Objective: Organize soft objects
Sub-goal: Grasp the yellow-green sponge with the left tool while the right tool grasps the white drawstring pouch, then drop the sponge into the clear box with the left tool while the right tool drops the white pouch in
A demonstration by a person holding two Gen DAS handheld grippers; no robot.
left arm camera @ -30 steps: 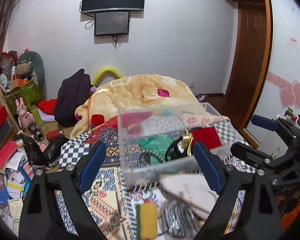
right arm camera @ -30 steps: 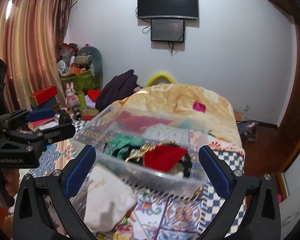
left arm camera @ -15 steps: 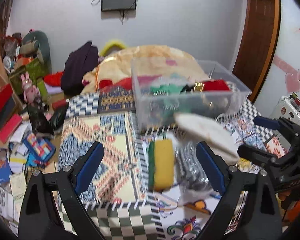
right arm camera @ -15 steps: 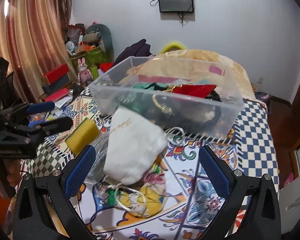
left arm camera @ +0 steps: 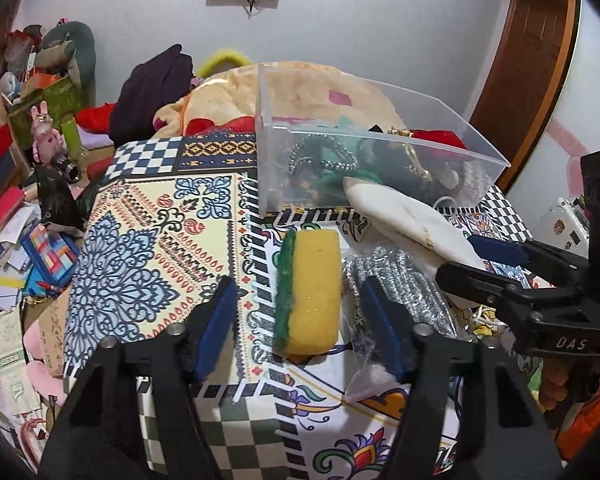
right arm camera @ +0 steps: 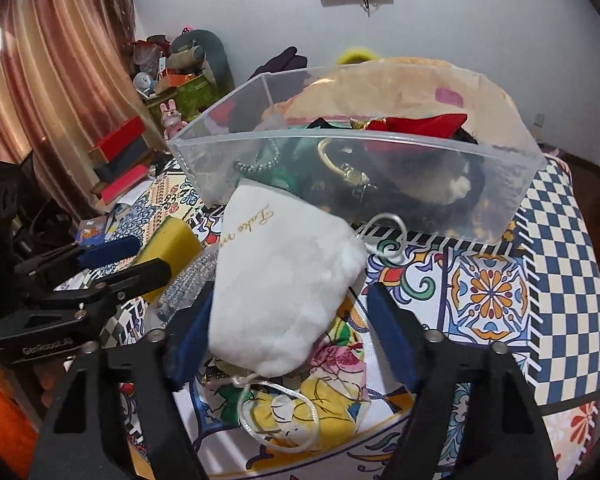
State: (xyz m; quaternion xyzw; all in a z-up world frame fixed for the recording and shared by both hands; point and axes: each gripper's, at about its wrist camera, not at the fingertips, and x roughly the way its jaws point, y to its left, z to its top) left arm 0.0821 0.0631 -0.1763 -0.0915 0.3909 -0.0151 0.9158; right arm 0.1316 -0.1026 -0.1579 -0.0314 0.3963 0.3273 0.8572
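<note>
A yellow sponge with a green scrub side (left arm camera: 310,286) lies on the patterned tablecloth, between the open jaws of my left gripper (left arm camera: 300,316); it also shows in the right wrist view (right arm camera: 168,246). A white drawstring pouch (right arm camera: 284,284) lies between the open jaws of my right gripper (right arm camera: 288,328), its left pad close to the pouch; the pouch also shows in the left wrist view (left arm camera: 404,216). A silver mesh scrubber (left arm camera: 400,284) lies between sponge and pouch. Behind them a clear plastic bin (right arm camera: 364,148) holds red, green and dark soft items.
The table (left arm camera: 152,240) has a patterned cloth; its front edge is near the left gripper. A yellow printed pouch with a white cord (right arm camera: 300,412) lies under the white pouch. The floor at left is cluttered with books and toys (left arm camera: 20,240). A blanket-covered bed (left arm camera: 300,84) lies behind.
Both grippers have tilted down and moved in towards the table. The left jaws now straddle the sponge and the right jaws straddle the white pouch. Both have narrowed.
</note>
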